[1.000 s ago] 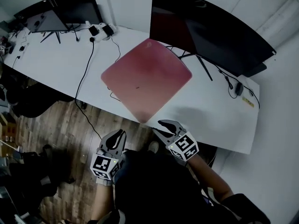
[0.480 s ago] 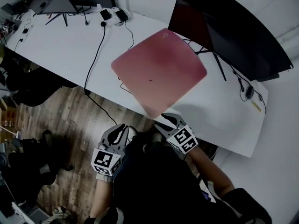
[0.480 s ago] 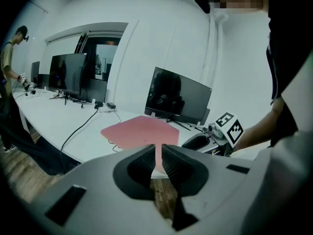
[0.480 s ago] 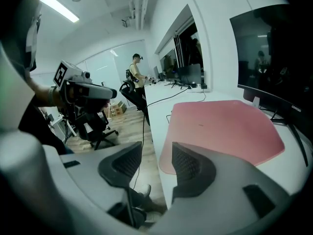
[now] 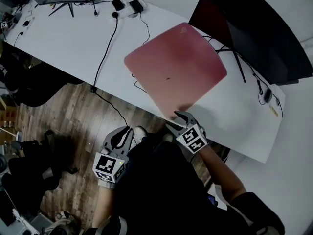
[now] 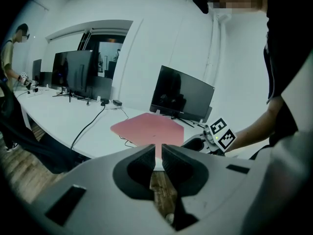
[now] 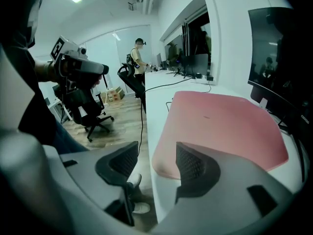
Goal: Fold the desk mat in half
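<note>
The pink desk mat (image 5: pixel 176 67) lies flat on the white table (image 5: pixel 68 43), turned so one corner points at me. My right gripper (image 5: pixel 178 120) hovers at the table's near edge, right at that corner. Its jaws are opening, and nothing is pressed between them. In the right gripper view the mat (image 7: pixel 220 121) spreads ahead of the right gripper (image 7: pixel 156 151), its near edge beside one finger. My left gripper (image 5: pixel 123 133) hangs over the wooden floor, left of the mat, shut and empty. From the left gripper (image 6: pixel 156 151) the mat (image 6: pixel 146 129) shows farther off.
A large black monitor (image 5: pixel 254 28) stands behind the mat, its stand legs by the mat's far edge. A black cable (image 5: pixel 105 48) runs from a power strip (image 5: pixel 124 5) across the table and off its near edge. An office chair (image 7: pixel 88 111) stands on the floor.
My right gripper has moved forward to the mat's near corner and its jaws have spread wider. The left gripper stays shut over the floor.
</note>
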Tool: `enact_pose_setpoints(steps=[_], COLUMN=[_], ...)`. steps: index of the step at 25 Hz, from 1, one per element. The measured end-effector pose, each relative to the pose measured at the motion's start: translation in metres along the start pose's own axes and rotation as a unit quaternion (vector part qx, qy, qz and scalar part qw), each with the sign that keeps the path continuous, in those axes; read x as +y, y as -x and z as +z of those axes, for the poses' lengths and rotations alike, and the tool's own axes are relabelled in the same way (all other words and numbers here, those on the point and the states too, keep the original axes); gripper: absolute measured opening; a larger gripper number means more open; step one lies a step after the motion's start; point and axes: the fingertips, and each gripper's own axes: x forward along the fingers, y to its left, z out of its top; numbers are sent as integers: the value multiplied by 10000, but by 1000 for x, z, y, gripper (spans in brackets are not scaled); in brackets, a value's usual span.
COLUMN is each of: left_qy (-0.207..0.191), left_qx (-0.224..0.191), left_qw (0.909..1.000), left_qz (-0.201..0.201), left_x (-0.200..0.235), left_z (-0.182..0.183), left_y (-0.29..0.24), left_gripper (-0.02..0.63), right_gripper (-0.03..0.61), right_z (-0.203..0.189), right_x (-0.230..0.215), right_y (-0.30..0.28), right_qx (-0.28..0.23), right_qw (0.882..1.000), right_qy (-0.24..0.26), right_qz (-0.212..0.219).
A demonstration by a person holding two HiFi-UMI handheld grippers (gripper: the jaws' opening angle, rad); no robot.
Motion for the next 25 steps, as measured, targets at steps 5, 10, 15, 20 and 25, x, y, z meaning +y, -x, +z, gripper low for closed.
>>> enact_pose_setpoints(steps=[5, 10, 15, 20, 25], left_qy=[48, 94, 88, 149, 121], left_qx=[40, 146, 181, 240, 214], left_qw=[10000, 9998, 9998, 9996, 9997], left_qz=[-20, -57, -75, -79, -97], left_x=[13, 21, 30, 36, 40], left_z=[-10, -19, -23, -23, -26], left_y=[8, 11, 14, 15, 14], left_gripper=[29, 29, 29, 29, 29], right_gripper=[239, 241, 241, 242, 242], right_z=[-9, -21, -30, -28, -29], right_x=[-4, -9, -16, -18, -20], right_y=[-16, -28, -37, -37, -38], right_qx=[160, 307, 381, 350, 398], right_qw=[9998, 9990, 9979, 9975, 9973], right_qy=[56, -5, -102, -5, -50], right_qz=[-141, -312, -522, -606, -614])
